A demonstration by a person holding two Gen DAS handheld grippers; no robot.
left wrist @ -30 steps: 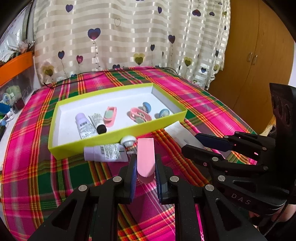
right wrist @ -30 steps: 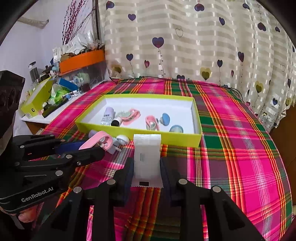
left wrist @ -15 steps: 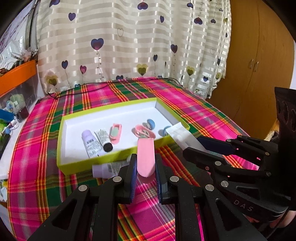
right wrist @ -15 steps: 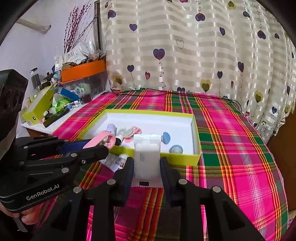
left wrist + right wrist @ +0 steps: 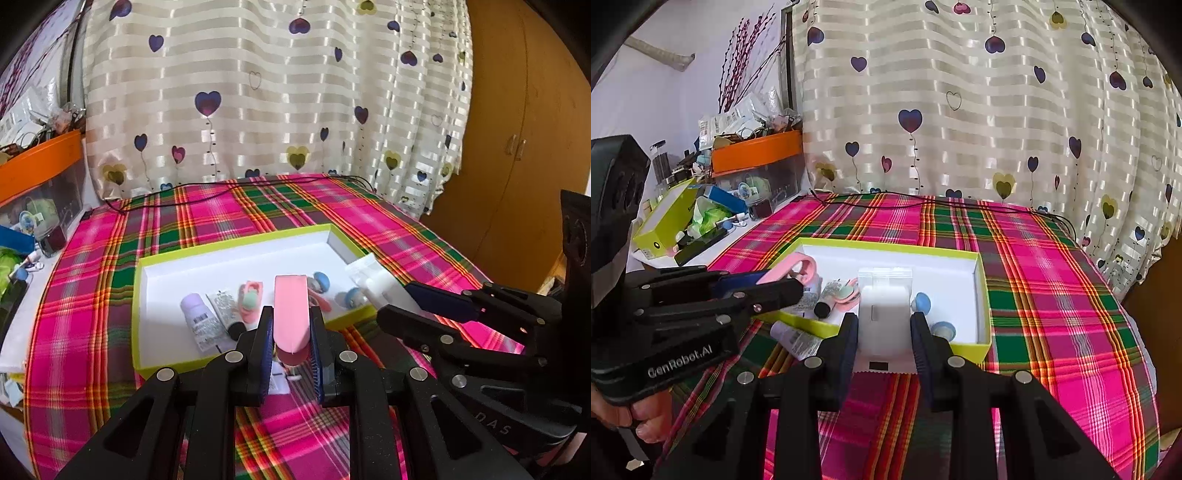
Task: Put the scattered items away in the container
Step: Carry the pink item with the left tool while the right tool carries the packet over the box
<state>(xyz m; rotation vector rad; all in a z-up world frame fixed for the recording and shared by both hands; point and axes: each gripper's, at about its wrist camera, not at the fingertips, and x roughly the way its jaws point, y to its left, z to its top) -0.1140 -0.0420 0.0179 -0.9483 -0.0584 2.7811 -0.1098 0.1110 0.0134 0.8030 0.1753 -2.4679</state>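
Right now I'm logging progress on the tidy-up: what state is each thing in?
left tongs: shut on pink clip, raised by the box.
pink clip: gripped, not in the box.
right tongs: shut on white packet.
white packet: gripped, above the box's near wall.
yellow-green box: open, holding tubes and small items.
lavender tube: lying on the tablecloth outside the box.

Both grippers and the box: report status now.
Left gripper shut on pink clip. Right gripper shut on white packet. Both at the yellow-green box, near edge. One tube on the cloth outside.
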